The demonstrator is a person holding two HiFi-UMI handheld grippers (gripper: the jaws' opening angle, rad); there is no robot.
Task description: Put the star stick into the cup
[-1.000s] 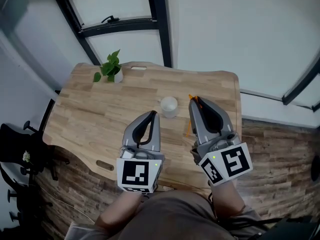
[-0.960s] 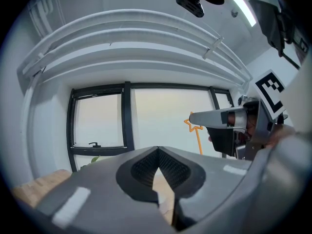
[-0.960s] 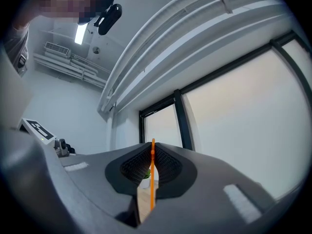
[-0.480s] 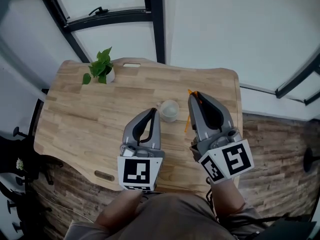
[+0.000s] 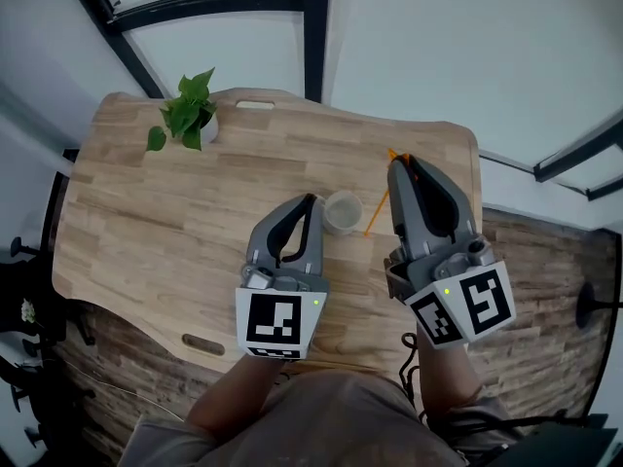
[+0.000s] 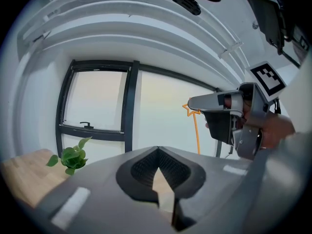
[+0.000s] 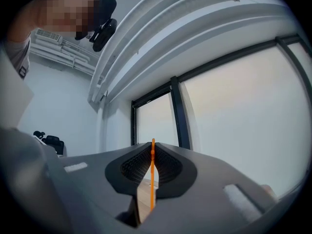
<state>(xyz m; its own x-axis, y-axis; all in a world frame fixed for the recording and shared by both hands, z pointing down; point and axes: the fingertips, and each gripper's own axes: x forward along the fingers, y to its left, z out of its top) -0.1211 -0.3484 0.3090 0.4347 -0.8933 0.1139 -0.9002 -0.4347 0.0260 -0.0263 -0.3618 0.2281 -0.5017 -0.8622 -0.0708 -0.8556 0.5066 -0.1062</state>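
Note:
A thin orange star stick [image 5: 379,210] is pinched at its star end in my right gripper [image 5: 401,161], which is shut on it. The stick hangs down over the wooden table [image 5: 146,212], just right of the small pale cup [image 5: 343,210]. In the right gripper view the star stick [image 7: 152,179] runs up between the closed jaws of that gripper [image 7: 152,144]. My left gripper [image 5: 311,200] is shut with nothing in it, its tip just left of the cup. The left gripper view shows its closed jaws [image 6: 158,150], the star stick [image 6: 196,130] and the right gripper [image 6: 229,111].
A small potted plant [image 5: 185,115] stands at the table's far left corner and appears again as the plant [image 6: 70,157] in the left gripper view. Dark window frames [image 5: 311,27] rise behind the table. A wood-pattern floor [image 5: 545,261] lies to the right.
The head view has swung, so the table sits lower and further right. My right gripper and the stick have shifted slightly right of the cup. Both grippers stay shut.

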